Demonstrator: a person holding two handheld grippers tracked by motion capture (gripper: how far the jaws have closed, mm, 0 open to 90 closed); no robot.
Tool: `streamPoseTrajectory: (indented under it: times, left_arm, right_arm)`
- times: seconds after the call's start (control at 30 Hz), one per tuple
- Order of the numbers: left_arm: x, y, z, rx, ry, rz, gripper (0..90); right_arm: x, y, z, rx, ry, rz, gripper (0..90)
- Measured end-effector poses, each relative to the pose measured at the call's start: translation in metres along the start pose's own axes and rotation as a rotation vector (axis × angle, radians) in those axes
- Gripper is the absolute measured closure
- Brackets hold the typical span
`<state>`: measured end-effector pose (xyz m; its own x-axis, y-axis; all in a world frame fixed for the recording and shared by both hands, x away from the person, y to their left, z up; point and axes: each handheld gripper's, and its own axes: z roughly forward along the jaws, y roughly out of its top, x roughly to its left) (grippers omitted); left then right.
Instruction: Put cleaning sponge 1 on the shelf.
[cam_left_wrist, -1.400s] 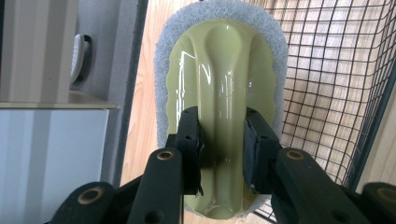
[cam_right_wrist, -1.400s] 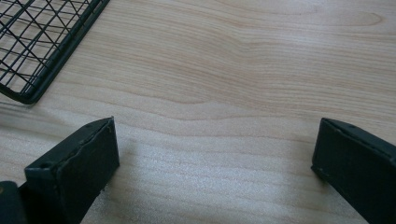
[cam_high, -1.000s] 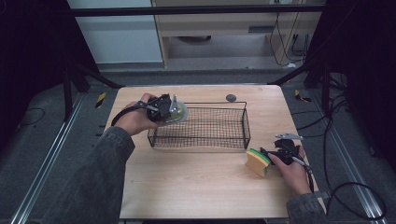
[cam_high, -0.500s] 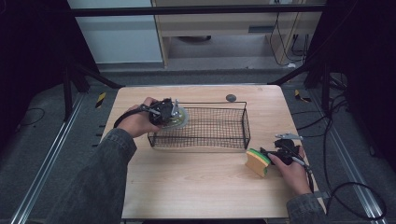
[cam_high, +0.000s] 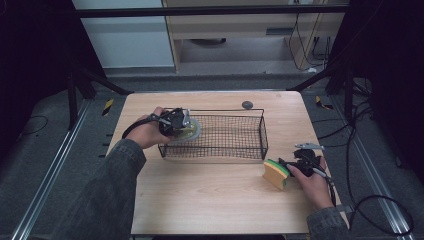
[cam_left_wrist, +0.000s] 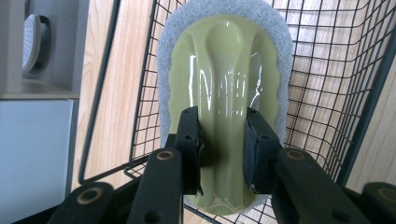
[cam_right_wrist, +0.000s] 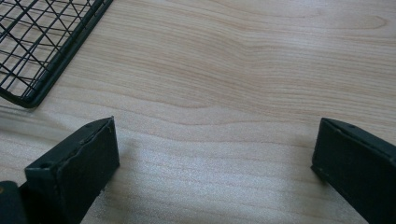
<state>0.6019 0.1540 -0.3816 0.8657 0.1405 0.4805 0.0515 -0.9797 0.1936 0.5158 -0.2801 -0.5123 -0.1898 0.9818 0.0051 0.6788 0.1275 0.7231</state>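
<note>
My left tool (cam_high: 181, 123) is clamped on the olive-green ridge of a scrubbing pad (cam_left_wrist: 224, 93), its two black jaws pressing that raised handle from either side, with the pad's white fleece edge reaching out past the jaw tips. I hold the pad at the left end of the black wire basket (cam_high: 240, 135), over the basket's left rim, so most of the pad hangs inside the mesh; I cannot tell whether it touches the basket floor. My right tool (cam_high: 292, 165) rests on the wooden table (cam_high: 210, 195) just off the basket's right front corner, its jaws standing wide apart with bare wood between them in the right gripper view; a yellow and green sponge (cam_high: 275, 173) lies right at its tip, beside that same corner of the basket
</note>
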Motion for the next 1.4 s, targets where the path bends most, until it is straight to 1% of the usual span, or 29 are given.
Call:
streamPoseTrajectory:
  times: [0.2,0.47,0.6,0.7,0.87,0.9,0.93,0.97,1.03,1.1,1.13,1.23,1.27,1.4]
  left_arm:
    - [-0.001,-0.001,0.006,0.004,-0.012,-0.002,70.7]
    - [-0.002,0.000,0.013,0.022,-0.021,-0.007,70.9]
    - [-0.003,0.002,0.016,0.031,-0.023,-0.008,70.9]
    - [-0.004,0.004,0.018,0.037,-0.031,-0.009,70.9]
    - [-0.004,0.003,0.024,0.043,-0.043,-0.020,71.0]
    - [-0.004,0.003,0.025,0.043,-0.043,-0.021,71.0]
    - [-0.003,0.004,0.025,0.042,-0.039,-0.013,71.0]
    - [-0.004,0.004,0.025,0.044,-0.042,-0.023,71.0]
    - [-0.004,0.004,0.025,0.044,-0.041,-0.023,71.0]
    - [-0.004,0.005,0.027,0.052,-0.037,-0.012,71.0]
    - [-0.006,0.005,0.028,0.052,-0.043,-0.018,71.0]
    - [-0.008,0.004,0.030,0.055,-0.044,-0.020,71.0]
    - [-0.009,0.003,0.032,0.058,-0.058,-0.018,71.0]
    - [-0.008,0.002,0.034,0.052,-0.065,-0.022,71.0]
  right_arm:
    - [0.000,0.000,0.000,0.000,0.000,0.000,0.8]
    - [0.000,0.000,0.000,0.000,0.000,0.000,0.8]
    - [0.000,0.000,0.000,0.000,0.000,0.000,0.8]
    - [0.000,0.000,0.000,0.000,0.000,0.000,0.8]
    - [0.000,0.000,0.000,0.000,0.000,0.000,0.8]
    - [0.000,0.000,0.000,0.000,0.000,0.000,0.8]
    - [0.000,0.000,0.000,0.000,0.000,0.000,0.8]
    - [0.000,0.000,0.000,0.000,0.000,0.000,0.8]
    - [0.000,0.000,0.000,0.000,0.000,0.000,0.8]
    - [0.000,0.000,0.000,0.000,0.000,0.000,0.8]
    - [0.000,0.000,0.000,0.000,0.000,0.000,0.8]
    - [0.000,0.000,0.000,0.000,0.000,0.000,0.8]
    - [0.000,0.000,0.000,0.000,0.000,0.000,0.8]
    - [0.000,0.000,0.000,0.000,0.001,-0.001,0.9]
